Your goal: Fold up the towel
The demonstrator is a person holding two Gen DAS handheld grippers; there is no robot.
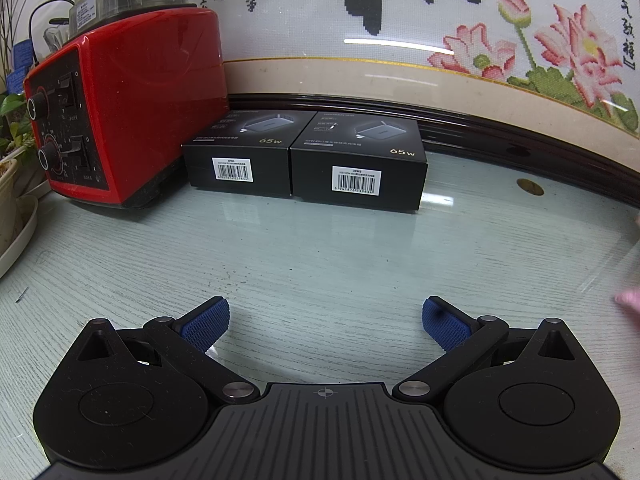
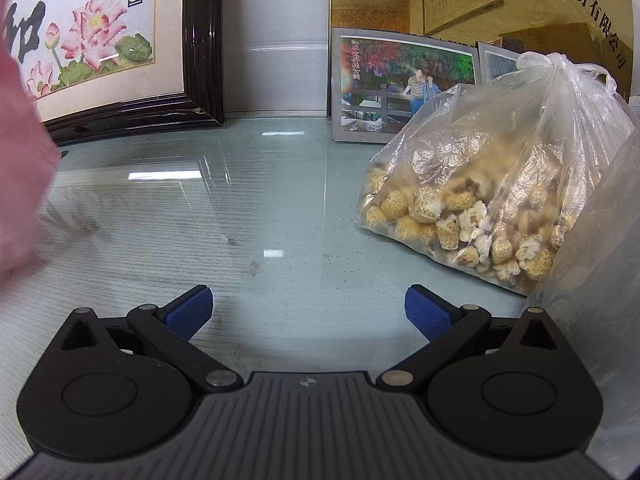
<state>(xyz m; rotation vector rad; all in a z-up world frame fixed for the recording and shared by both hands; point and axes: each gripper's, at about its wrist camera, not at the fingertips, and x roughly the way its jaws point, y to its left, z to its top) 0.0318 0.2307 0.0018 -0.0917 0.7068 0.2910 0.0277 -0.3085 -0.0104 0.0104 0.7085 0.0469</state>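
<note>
A pink towel (image 2: 20, 152) shows as a blurred pink mass at the left edge of the right wrist view; a small pink bit of it (image 1: 630, 298) shows at the right edge of the left wrist view. My left gripper (image 1: 326, 320) is open and empty over the glass-topped table (image 1: 320, 248). My right gripper (image 2: 308, 310) is open and empty above the same table, to the right of the towel. Neither gripper touches the towel.
A red blender base (image 1: 120, 108) and two black charger boxes (image 1: 304, 156) stand at the back left. A framed cross-stitch picture (image 1: 400, 40) leans behind. A clear bag of dried mushrooms (image 2: 480, 184) and a framed photo (image 2: 400, 84) stand at the right.
</note>
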